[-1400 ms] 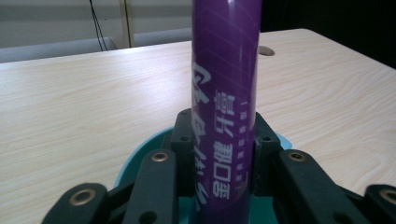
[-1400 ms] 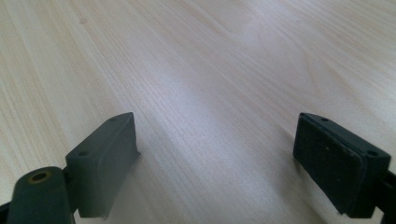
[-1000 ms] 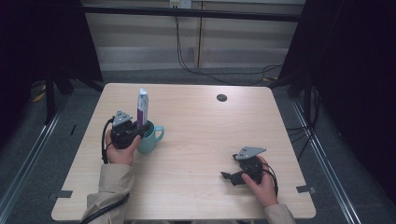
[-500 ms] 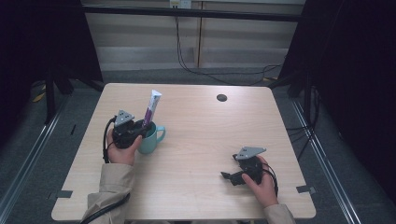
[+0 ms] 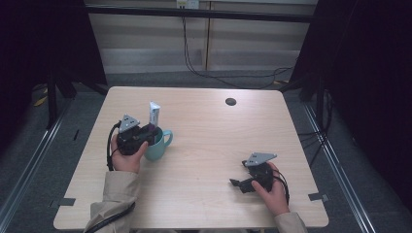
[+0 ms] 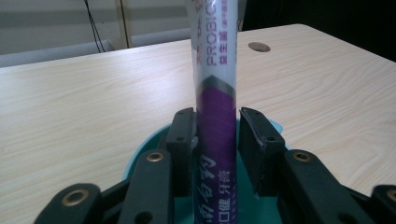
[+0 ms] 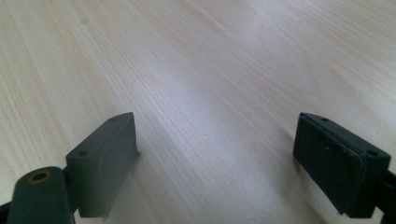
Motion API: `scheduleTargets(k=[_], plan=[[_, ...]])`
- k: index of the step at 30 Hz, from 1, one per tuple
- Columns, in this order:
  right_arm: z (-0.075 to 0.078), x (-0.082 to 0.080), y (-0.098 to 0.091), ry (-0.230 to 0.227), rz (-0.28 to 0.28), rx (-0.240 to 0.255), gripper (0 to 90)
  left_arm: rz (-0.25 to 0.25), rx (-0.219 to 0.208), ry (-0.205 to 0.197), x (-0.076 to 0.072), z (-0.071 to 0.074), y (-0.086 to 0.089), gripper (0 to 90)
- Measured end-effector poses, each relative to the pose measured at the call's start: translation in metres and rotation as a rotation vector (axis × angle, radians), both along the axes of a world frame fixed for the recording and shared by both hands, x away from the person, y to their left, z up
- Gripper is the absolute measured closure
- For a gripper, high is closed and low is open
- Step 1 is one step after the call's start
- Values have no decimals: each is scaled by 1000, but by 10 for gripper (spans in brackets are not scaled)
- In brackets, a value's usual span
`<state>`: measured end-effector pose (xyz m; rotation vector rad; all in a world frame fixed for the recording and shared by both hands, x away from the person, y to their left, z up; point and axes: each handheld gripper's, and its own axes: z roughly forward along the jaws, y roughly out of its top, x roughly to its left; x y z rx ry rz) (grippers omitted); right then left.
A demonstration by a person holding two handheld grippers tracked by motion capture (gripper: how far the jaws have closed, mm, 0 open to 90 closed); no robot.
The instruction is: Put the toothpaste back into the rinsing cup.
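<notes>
A white and purple toothpaste tube (image 5: 154,114) stands in a teal mug (image 5: 158,148) at the table's left, leaning slightly. My left gripper (image 5: 150,132) sits over the mug with its jaws on either side of the tube. In the left gripper view the tube (image 6: 216,70) rests against the left pad (image 6: 183,140), a sliver of gap shows at the right pad, and the mug's rim (image 6: 135,158) lies under the jaws. My right gripper (image 5: 235,184) rests near the front right of the table, and in its own view it (image 7: 215,168) is open over bare wood.
The light wooden table (image 5: 218,136) has a small black round insert (image 5: 231,101) at the back middle, which also appears in the left gripper view (image 6: 258,46). Cables hang by the wall behind the table. Dark curtains flank both sides.
The tube swayed to the right and then sank lower into the mug. Both hands have stayed where they were.
</notes>
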<state>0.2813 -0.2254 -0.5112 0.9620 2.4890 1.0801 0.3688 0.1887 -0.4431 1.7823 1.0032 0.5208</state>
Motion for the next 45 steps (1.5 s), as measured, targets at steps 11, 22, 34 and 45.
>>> scheduleTargets(k=[11, 22, 34, 45], plan=[[0, -3, 1, -1, 14, 1, 128, 0, 14, 22, -3, 10, 1, 582], [0, -3, 1, 4, 11, 2, 127, 9, 33, 76, 0, 17, 3, 383], [0, -3, 1, 4, 11, 2, 126, 2, 94, 92, -8, 26, 13, 250], [0, -3, 1, 6, 14, 3, 125, 17, 92, 118, -18, 25, 24, 201]])
